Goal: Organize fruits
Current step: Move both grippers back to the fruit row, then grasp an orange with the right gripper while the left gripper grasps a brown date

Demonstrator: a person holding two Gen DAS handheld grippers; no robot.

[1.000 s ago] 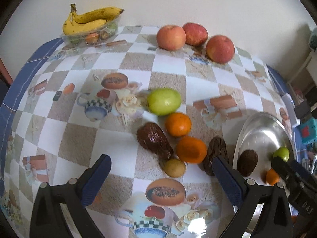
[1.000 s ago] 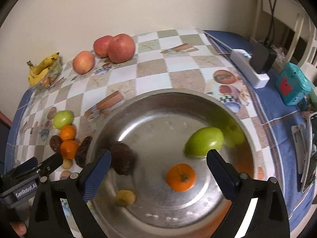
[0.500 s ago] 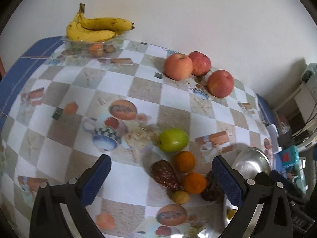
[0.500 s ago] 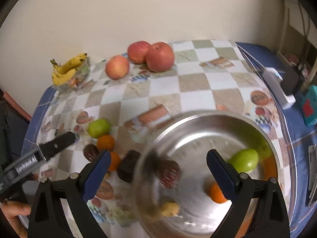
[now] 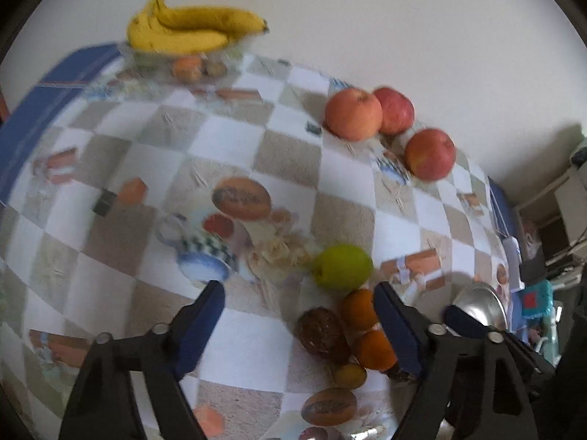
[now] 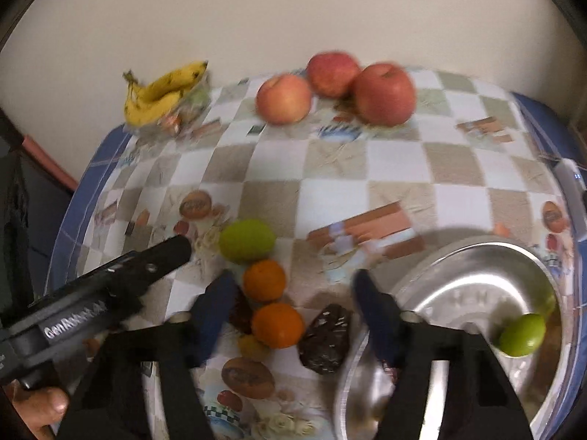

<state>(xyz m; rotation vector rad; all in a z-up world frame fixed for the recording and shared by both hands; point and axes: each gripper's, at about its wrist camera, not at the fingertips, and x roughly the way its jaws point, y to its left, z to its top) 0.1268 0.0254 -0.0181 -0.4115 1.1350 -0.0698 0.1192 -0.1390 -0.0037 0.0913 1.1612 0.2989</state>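
Observation:
Two oranges (image 6: 264,280) (image 6: 277,324), a green fruit (image 6: 246,240), two dark brown fruits (image 6: 324,337) and a small yellow one (image 6: 251,344) lie clustered on the checkered tablecloth. My right gripper (image 6: 293,304) hovers over this cluster with its jaws closing; the oranges show between the fingers, and no pad presses on them. My left gripper (image 5: 299,315) is also closing above the cloth, just left of the same cluster (image 5: 357,308), gripping nothing. One finger (image 6: 146,267) of the left gripper reaches in from the left. A second green fruit (image 6: 521,333) lies in the steel bowl (image 6: 477,256).
Three apples (image 6: 284,99) (image 6: 332,73) (image 6: 383,93) stand at the table's far edge by the wall. Bananas (image 6: 161,91) rest on a clear tray at the far left corner. A hand (image 6: 40,407) shows at the lower left. Boxes and cables (image 5: 532,267) crowd the right side.
Both pairs of jaws have narrowed. My right gripper swung left from over the bowl to over the fruit cluster. My left gripper drifted left, so the cluster now sits at its right finger.

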